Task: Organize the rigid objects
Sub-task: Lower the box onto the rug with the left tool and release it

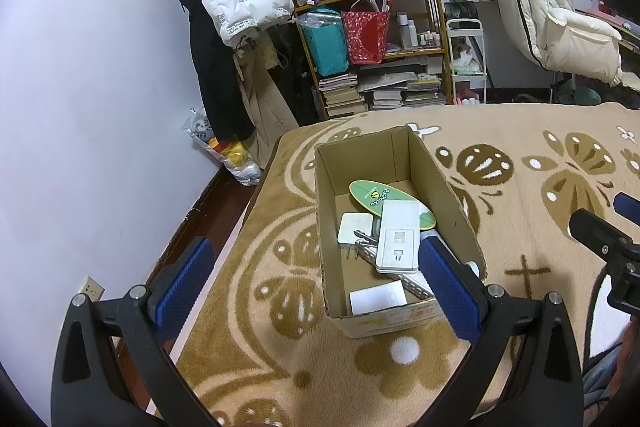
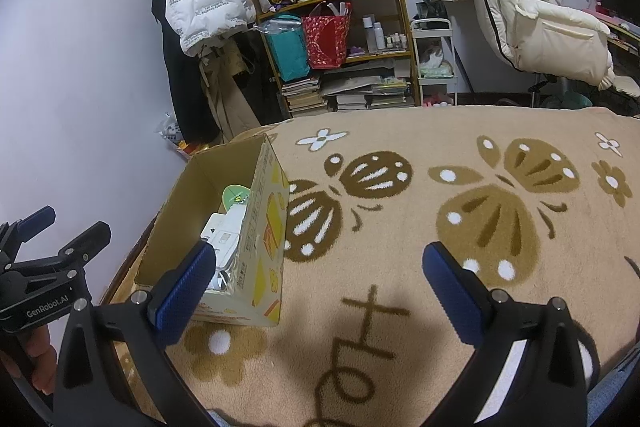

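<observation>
While both grippers hang spread wide and hold nothing, the cardboard box [image 1: 400,227] sits just ahead of the left gripper [image 1: 316,291], its near corner between that gripper's fingers. Right gripper [image 2: 316,291]: box [image 2: 224,227] off to its left, nothing but patterned blanket [image 2: 440,187] ahead of it and between its pads.

Contents, seen from the left wrist camera:
- white wall-plate [image 1: 398,237] on top, tilted, leaning on the things under it
- green oval card [image 1: 380,201] behind it, towards the far wall
- white square tile [image 1: 354,227] to its left
- silvery metal pieces [image 1: 368,247] poking from beneath it
- white card [image 1: 378,297] flat on the floor at the near end

No loose item shows on the blanket in either view; judged, the sorting is close to finished or done.

Risks:
- Left gripper's right finger [image 1: 448,287] overlaps the box's near right wall. A careless sweep could snag the rim and tip or drag it; soft bedding gives poor footing.
- Wall-plate sits unsettled; a knock may slide it.
- Box stands near the bed's left edge; a shove that way might send it off.
- Grippers are near each other; crossing paths could clash.
</observation>
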